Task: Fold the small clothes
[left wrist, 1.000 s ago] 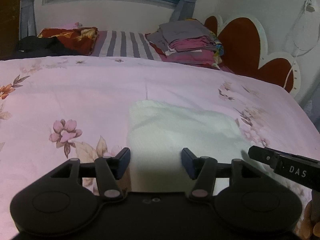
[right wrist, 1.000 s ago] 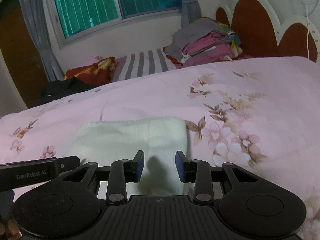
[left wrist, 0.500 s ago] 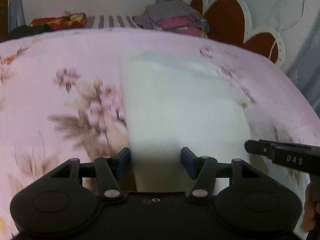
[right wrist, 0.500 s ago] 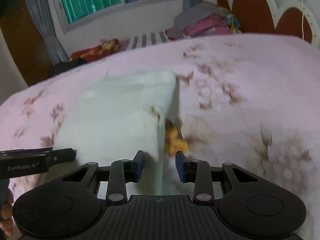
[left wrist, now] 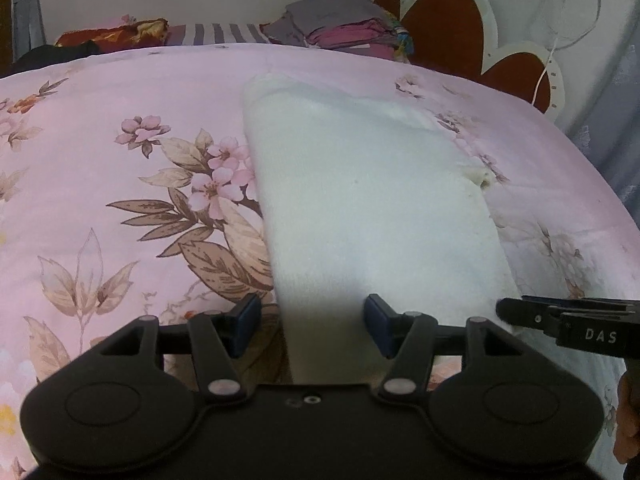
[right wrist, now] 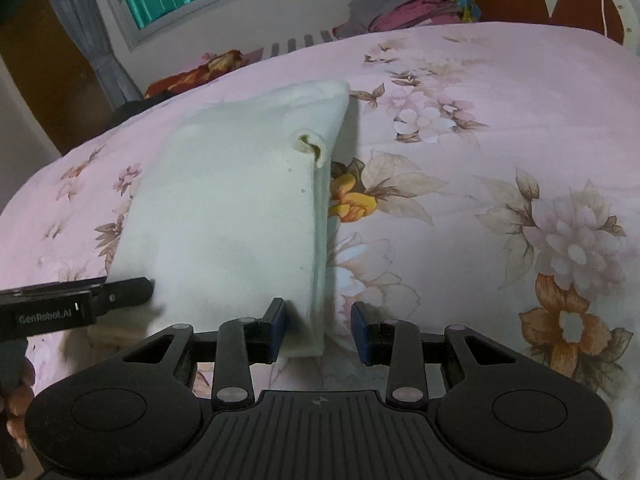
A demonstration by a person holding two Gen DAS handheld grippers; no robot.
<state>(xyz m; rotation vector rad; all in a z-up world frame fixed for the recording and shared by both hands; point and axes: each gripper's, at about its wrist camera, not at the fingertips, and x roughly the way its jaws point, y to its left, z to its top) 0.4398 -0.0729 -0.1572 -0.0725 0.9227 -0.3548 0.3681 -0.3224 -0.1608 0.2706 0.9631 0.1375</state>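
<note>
The white cloth [left wrist: 372,216] lies flat on the bed [left wrist: 120,184], folded into a long strip that runs away from you across the pink flowered bedspread. Your left claw [left wrist: 312,326] sits at the near end of the strip, over its left edge; its jaws are opening, the cloth passes between them, and neither blue pad presses on it. Your right claw [right wrist: 318,332] sits at the near right corner of the same cloth [right wrist: 240,208]. Its jaws stand partly apart: the left pad [right wrist: 277,330] lies against the cloth's folded edge, while the right pad is clear of it, so nothing is clamped. In the right wrist view, the layered right edge of the cloth shows a small puckered opening partway along. A stack of folded clothes [left wrist: 344,26] rests at the far side of the bed near the headboard [left wrist: 448,28]. Each claw appears at the edge of the other camera's view.
</note>
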